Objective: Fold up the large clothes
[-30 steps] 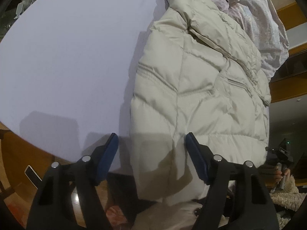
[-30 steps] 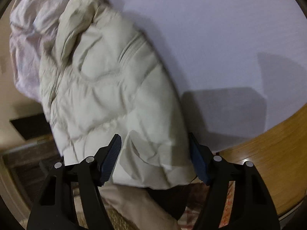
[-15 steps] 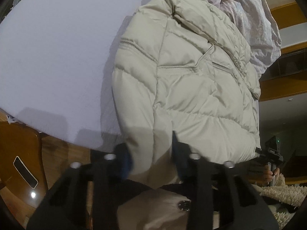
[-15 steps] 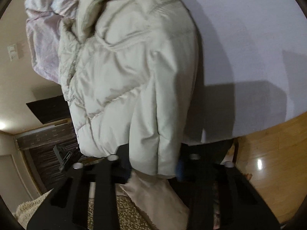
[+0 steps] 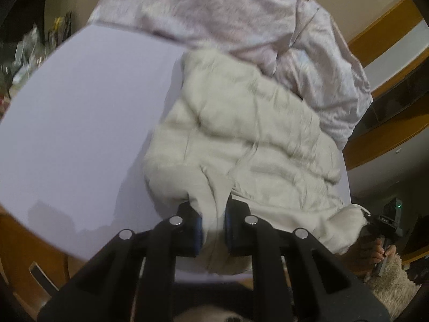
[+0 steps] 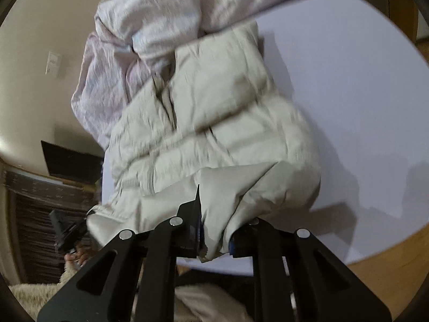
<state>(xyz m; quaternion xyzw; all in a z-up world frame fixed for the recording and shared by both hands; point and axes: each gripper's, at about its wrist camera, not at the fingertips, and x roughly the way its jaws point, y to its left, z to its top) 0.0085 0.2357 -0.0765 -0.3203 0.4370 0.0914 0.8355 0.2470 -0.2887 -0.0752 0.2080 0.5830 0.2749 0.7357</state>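
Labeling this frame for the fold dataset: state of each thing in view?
left gripper: jaws closing, jacket hem pinched between them
right gripper: jaws closing, jacket hem pinched between them
puffer jacket: near edge lifted, rest on table
pink sheet: crumpled behind jacket
table: white top

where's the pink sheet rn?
The pink sheet is bunched at the far edge of the white table, behind and partly over the cream puffer jacket; upper right in left wrist view, upper left in right.
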